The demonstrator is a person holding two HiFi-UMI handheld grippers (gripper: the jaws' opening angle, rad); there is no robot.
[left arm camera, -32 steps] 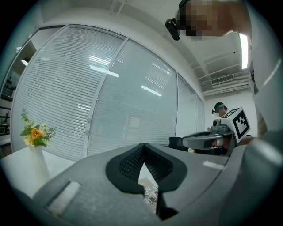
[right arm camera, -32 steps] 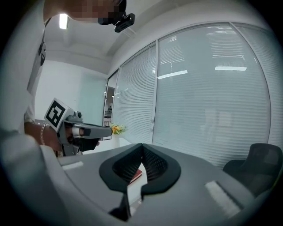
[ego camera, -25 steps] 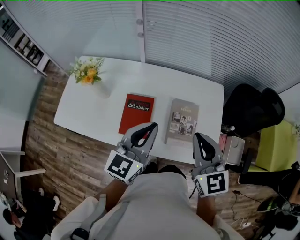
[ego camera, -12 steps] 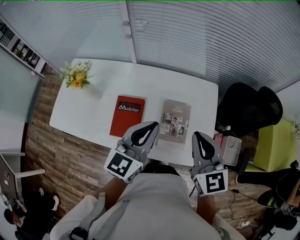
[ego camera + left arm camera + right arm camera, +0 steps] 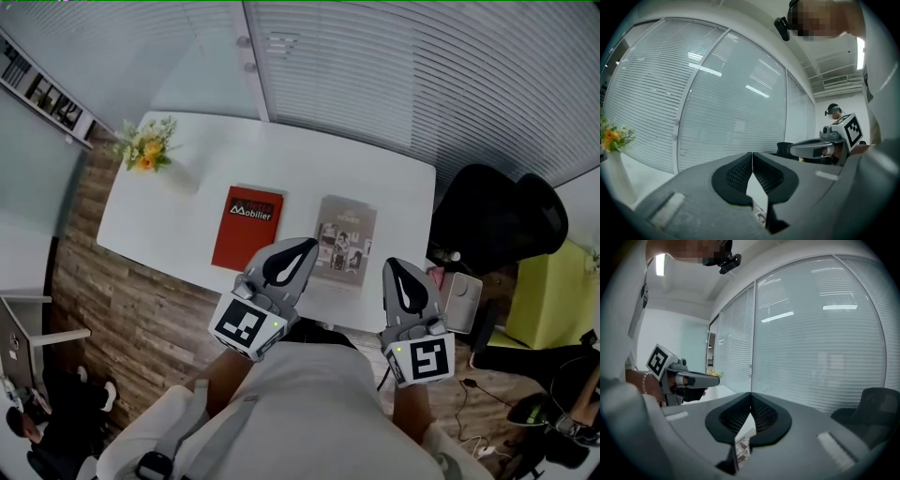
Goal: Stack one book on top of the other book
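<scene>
Roughly parallel, red book (image 5: 247, 228), grey book (image 5: 346, 236), long axes toward blinds (image 5: 394, 75)

White table (image 5: 309, 169) on wood-plank floor (image 5: 131, 309). Closed white blinds (image 5: 394, 75) along the glass wall behind. Black office chair (image 5: 497, 230) at table's right end. Yellow flowers (image 5: 142, 152) at its far left corner.

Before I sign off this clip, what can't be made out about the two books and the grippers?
- grey book: in the head view, part of its near left edge is covered by the left gripper. The cover print is too small to read.
- red book: in the head view, the line above the big word is too small.
- Both books: the left gripper view hides them almost wholly behind its own shut jaws. The right gripper view shows only a sliver of cover below the shut right gripper.
</scene>
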